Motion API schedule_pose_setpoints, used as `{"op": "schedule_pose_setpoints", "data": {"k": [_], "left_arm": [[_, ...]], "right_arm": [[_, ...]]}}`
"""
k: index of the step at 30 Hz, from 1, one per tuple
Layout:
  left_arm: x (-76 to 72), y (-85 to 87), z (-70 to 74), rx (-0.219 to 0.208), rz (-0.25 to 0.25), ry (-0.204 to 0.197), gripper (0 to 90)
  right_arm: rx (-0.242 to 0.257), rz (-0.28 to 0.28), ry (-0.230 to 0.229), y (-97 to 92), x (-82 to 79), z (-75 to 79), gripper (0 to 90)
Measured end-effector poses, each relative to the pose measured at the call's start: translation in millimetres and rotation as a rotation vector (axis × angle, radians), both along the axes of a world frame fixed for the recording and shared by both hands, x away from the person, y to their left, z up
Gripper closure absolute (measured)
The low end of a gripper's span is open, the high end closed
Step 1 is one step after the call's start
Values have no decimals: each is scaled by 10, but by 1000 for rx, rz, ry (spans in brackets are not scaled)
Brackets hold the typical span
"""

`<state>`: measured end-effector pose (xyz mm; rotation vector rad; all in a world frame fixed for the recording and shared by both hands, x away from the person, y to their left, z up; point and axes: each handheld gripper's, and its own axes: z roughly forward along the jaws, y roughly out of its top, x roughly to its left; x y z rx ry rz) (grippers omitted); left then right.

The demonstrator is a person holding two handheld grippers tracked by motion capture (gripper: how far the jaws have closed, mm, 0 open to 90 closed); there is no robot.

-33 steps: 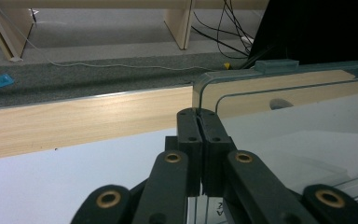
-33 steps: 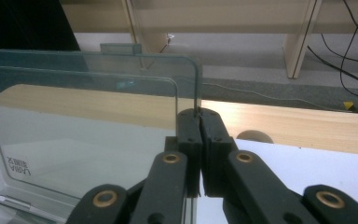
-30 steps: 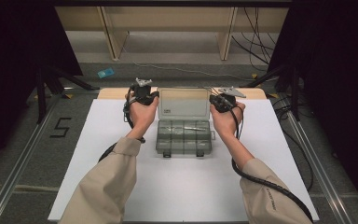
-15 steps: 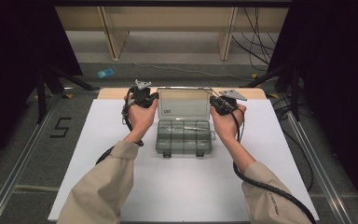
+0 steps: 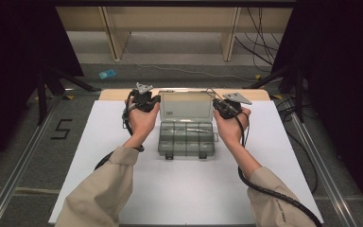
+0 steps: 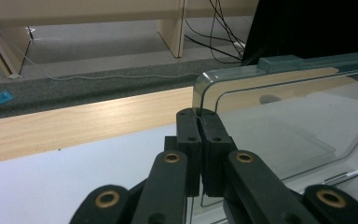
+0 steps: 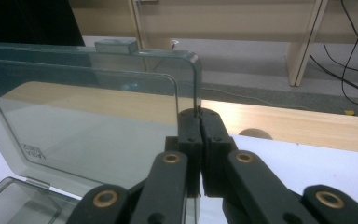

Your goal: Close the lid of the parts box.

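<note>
One clear compartment box (image 5: 186,130), two grippers (image 5: 144,100) (image 5: 227,108), one white tabletop (image 5: 179,189)

Clear grey-tinted plastic compartment box (image 5: 186,137) with transparent lid (image 5: 186,106); black two-jaw left gripper (image 6: 199,119) and right gripper (image 7: 198,116); white surface (image 5: 189,189) with pale wooden edge; beige sleeves (image 5: 101,189).

Lid (image 5: 185,107) of compartment box (image 5: 187,141) stands slightly more upright; both claws barely shifted.
</note>
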<state>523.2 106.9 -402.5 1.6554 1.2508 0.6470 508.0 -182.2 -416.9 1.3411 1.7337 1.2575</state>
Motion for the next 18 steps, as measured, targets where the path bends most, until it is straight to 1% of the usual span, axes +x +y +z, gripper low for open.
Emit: {"op": "schedule_pose_setpoints", "data": {"k": [1,3,4,5,7,8,9,10,11,12,14,15,16,18], "left_arm": [[-7,0,1,-1,1,-1,880],[-26,1,2,1,-1,-3,880],[-33,0,0,-1,0,-5,880],[-40,3,-1,1,-2,-7,880],[-58,5,-3,1,-5,-9,881],[-68,4,-3,2,-3,-11,881],[-78,6,-3,2,-4,-12,880],[-85,8,-3,5,-7,-15,880],[-93,10,-4,6,-9,-15,880],[-102,10,-6,4,-9,-15,880],[-117,13,-8,7,-10,-20,880],[-124,11,-10,4,-10,-23,880],[-133,13,-11,8,-12,-24,880],[-146,11,-15,5,-10,-27,880]], "right_arm": [[5,3,4,1,-12,3,890],[-16,6,-20,-10,-15,-8,890],[-18,9,-13,-13,-28,-3,890],[-3,7,-2,-4,-43,4,890],[-6,8,-7,-5,-60,3,890],[-17,14,-27,-13,-58,-7,890],[-20,15,-17,-16,-72,-2,890],[-12,10,-4,-10,-88,6,890],[-26,16,-18,-19,-87,-1,890],[-16,15,-18,-14,-95,-1,890],[-26,18,-18,-19,-111,-1,890],[-20,16,-17,-14,-119,-1,891],[-24,21,-28,-18,-119,-9,891],[-26,17,-31,-19,-130,-12,891]]}}
